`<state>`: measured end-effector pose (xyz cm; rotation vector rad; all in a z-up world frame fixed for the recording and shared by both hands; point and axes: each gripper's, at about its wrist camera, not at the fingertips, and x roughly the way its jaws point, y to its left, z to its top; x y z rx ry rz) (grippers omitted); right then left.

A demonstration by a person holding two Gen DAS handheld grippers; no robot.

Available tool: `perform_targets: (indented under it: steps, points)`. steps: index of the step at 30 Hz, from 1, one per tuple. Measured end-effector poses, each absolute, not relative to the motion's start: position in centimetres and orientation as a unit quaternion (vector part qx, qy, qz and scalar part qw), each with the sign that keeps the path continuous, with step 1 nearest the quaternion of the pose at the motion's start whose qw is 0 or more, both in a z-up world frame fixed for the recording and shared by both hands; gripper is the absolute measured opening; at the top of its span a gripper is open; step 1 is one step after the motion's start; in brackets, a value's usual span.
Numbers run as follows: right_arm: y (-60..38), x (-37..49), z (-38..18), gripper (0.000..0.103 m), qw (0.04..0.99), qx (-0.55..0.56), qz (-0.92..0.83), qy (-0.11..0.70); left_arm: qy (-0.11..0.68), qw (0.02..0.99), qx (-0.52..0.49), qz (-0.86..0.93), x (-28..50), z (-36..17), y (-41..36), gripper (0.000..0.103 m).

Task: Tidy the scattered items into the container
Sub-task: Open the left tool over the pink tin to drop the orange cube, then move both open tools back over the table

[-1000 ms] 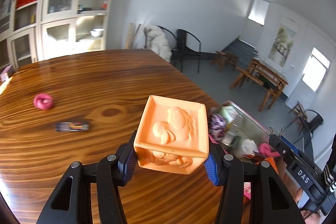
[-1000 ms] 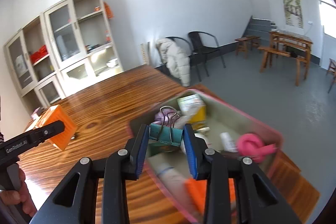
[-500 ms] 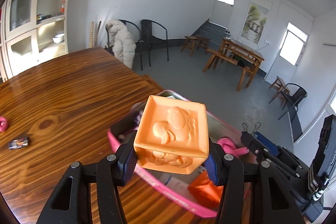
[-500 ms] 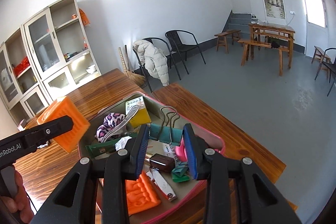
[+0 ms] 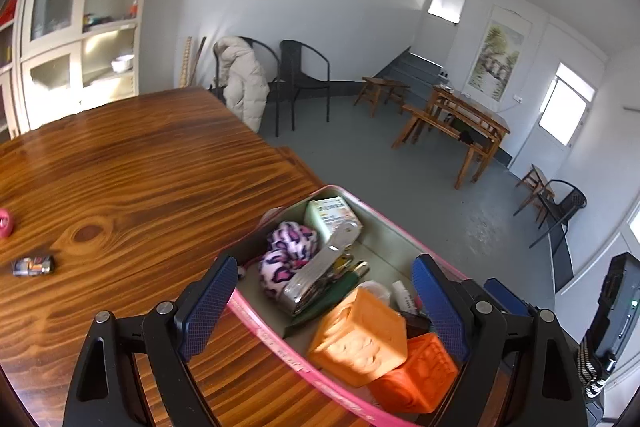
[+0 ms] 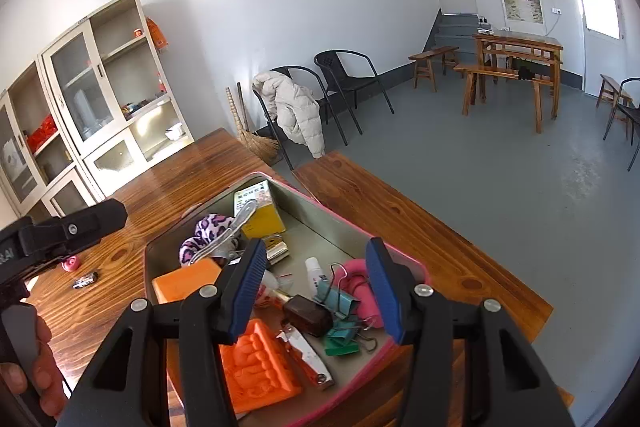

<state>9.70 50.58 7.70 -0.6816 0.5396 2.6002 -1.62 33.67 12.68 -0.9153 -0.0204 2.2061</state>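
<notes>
1. Nearest the cameras, both tongs hung over the container. The left tongs (image 5: pixel 322 305) were opening, their pads clear of the pale orange block (image 5: pixel 358 337), which lay in the near corner beside a darker orange block (image 5: pixel 416 375). The right tongs (image 6: pixel 318 291) were opening too, with the teal binder clip (image 6: pixel 334 297) already down among the contents and touched by neither pad.

2. The container (image 6: pixel 400 255), a pink-rimmed grey tray, sat at the table's (image 5: pixel 140 167) edge. It held two orange blocks, at least two teal clips, one nail clipper (image 6: pixel 306 349), one small dark brown piece, one pink thing, one small white tube, one leopard-print scrunchie (image 5: pixel 286 255), one large metal clip and one yellow-and-white box (image 6: pixel 258 209).

3. The blocks looked like soft moulded rubber, so probably light and grippy. Flat opposite faces would be the place to take hold. The binder clips seemed stiff and slippery and would be best pinched across the body, not by the wire handles.

4. Farther out on the table, two items were left: one small toy car (image 5: pixel 32 265) and one pink coil (image 5: pixel 5 223), well apart from the container. The car looked hard, light and likely to roll, so gripping its long sides seemed safest. The coil appeared soft enough to squeeze across its width.
</notes>
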Motion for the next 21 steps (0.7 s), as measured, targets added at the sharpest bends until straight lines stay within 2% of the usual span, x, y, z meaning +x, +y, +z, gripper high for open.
perform_targets:
  steps: [5,9,21]
  points:
    - [48.7,9.4,8.7,0.056,0.188,-0.233,0.938,0.177,-0.016,0.348,-0.361,0.865,-2.0,12.1,31.6,0.091]
    - [46.8,9.0,9.6,0.07,0.172,-0.22,0.947,0.158,-0.024,0.324,-0.366,0.872,-2.7,11.6,29.1,0.091]
    - [36.1,4.4,9.4,0.08,0.067,-0.249,0.961,0.096,-0.054,0.198,-0.365,0.908,-5.4,10.5,14.1,0.091]
